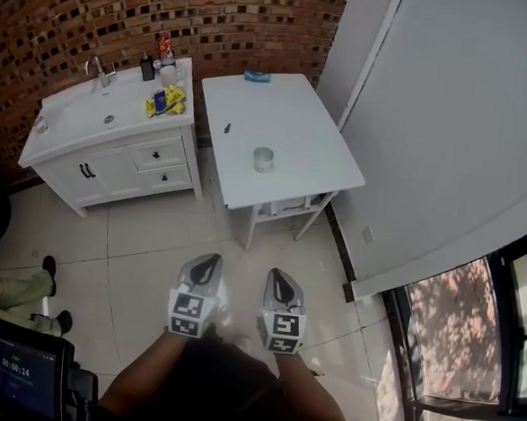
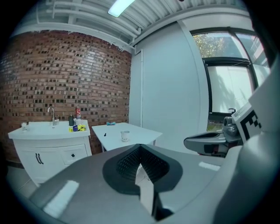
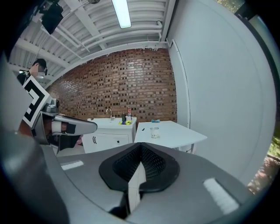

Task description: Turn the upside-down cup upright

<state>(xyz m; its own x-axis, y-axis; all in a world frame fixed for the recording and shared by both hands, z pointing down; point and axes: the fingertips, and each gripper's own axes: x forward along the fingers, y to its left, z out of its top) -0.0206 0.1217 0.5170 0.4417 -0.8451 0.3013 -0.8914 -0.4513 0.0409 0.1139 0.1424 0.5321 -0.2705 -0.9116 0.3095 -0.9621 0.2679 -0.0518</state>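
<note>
The left tongs [image 1: 207, 264] and the right tongs [image 1: 278, 276] are both pressed together with nothing between them. Each gripper view shows the black ribbed pads meeting in a closed V. They sit side by side, low over the pale tiled floor [image 1: 144, 242], and point forward.

The small pale translucent cup [image 1: 263, 158] stands well ahead of both tongs, by itself near the middle of the white rectangular tabletop [image 1: 318, 137]. It lies roughly on the line between the two tongs, slightly nearer the right one's side. It is too small here to tell which end is up.

The step in hand looks like the approach, with no grasp begun. To do it well:

- Bring the tongs up to the near edge of the tabletop before reaching.
- Spread one pair, probably the right, while it is well short of the cup, so the cup is not knocked by closed tips.
- Come in level from the side and take the wall about mid-height.
- Pinch gently, since a thin cup like this would likely buckle or skid.
- Lift it clear, roll the wrist half a turn, then set it down flat.
- Keep the left tongs beside the cup to steady it if needed.

A small dark object [image 1: 226, 128] lies beyond the cup to its left, well apart. A white sink cabinet [image 1: 114, 163] stands off to the left of the left tongs. Neither should be in the way.
</note>
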